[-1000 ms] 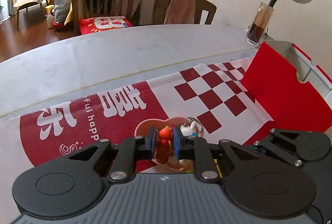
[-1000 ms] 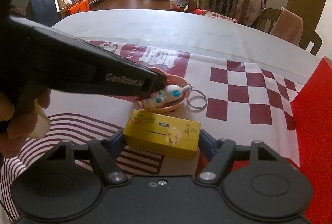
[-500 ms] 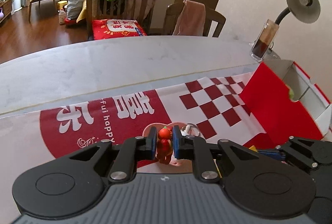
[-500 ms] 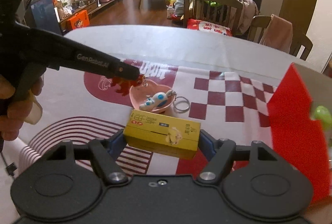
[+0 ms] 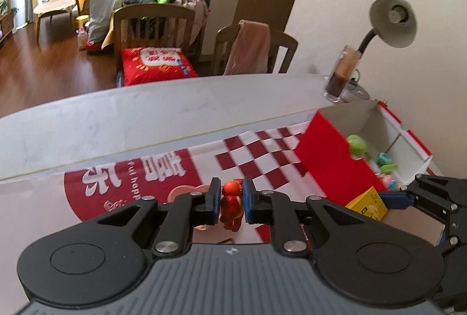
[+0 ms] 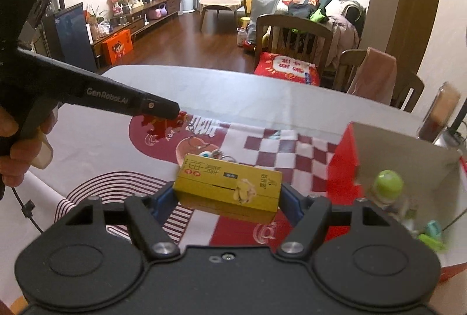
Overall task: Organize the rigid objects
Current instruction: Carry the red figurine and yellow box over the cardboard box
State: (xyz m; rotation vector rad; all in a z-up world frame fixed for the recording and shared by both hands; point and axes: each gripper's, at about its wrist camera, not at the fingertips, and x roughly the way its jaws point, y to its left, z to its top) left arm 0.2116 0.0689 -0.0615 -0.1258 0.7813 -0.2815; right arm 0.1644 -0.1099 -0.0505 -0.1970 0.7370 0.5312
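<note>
My left gripper (image 5: 230, 202) is shut on a small red-orange toy figure (image 5: 231, 205), held in the air above the pink heart-shaped dish (image 5: 181, 192). In the right wrist view the same red figure (image 6: 166, 124) hangs from the left gripper's tip. My right gripper (image 6: 227, 198) is shut on a yellow box (image 6: 229, 188), lifted off the table; that box (image 5: 368, 202) also shows at the right of the left wrist view. The red-and-white storage box (image 5: 329, 153) stands open at the right, with a green-capped toy (image 6: 388, 183) and other small toys inside.
A red, white and checked mat (image 5: 256, 160) covers the table (image 5: 116, 119). A key ring (image 6: 226, 159) and a blue-white toy lie in the dish behind the yellow box. A glass (image 5: 340, 75) and a desk lamp (image 5: 392, 20) stand behind the storage box. Chairs (image 5: 151, 29) line the far edge.
Both grippers have risen with their loads. The red figure has left the pink dish, the yellow box has left the mat, and the open storage box's inside has come into view at the right.
</note>
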